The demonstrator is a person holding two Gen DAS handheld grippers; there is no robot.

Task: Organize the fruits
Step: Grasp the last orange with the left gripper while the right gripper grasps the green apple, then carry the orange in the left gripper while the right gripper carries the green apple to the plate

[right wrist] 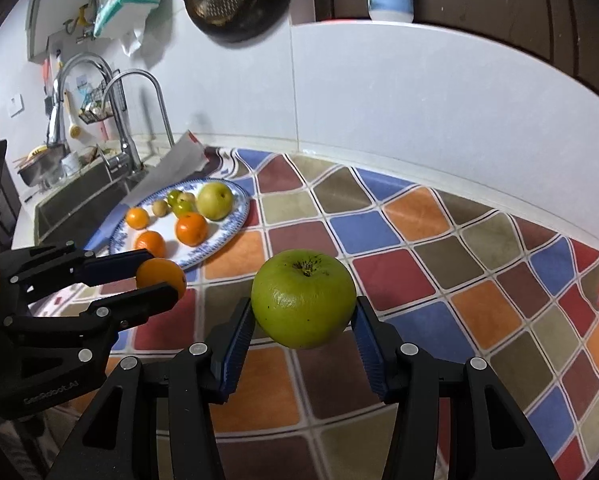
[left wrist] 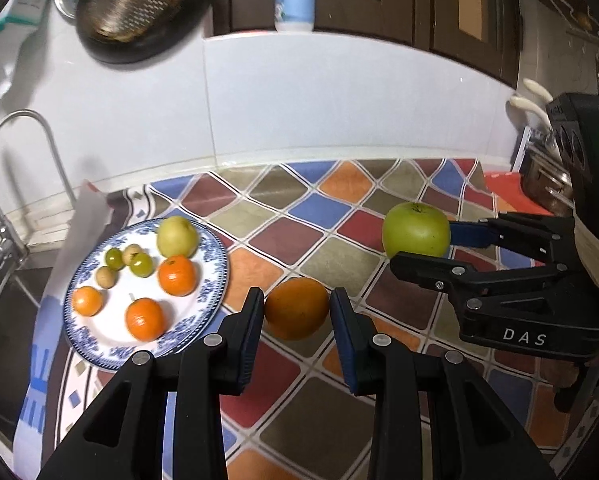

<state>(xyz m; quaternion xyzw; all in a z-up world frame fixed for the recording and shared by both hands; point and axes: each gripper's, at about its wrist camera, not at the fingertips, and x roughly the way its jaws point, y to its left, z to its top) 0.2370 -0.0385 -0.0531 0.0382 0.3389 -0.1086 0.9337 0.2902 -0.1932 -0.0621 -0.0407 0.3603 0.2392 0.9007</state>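
Observation:
My left gripper [left wrist: 297,308] is shut on an orange [left wrist: 296,308] and holds it above the tiled counter, just right of the blue-and-white plate [left wrist: 215,256]. It also shows in the right wrist view [right wrist: 161,276]. My right gripper [right wrist: 304,322] is shut on a green apple [right wrist: 304,298], held above the counter to the right; the apple also shows in the left wrist view [left wrist: 416,230]. The plate holds a yellow-green pear [left wrist: 177,236], three small oranges and several small green and tan fruits.
A sink [right wrist: 79,196] with two taps [right wrist: 139,120] lies left of the plate. A white paper [left wrist: 81,232] leans behind the plate. A dark pan [left wrist: 139,4] hangs on the white wall. A metal pot [left wrist: 547,184] stands at the far right.

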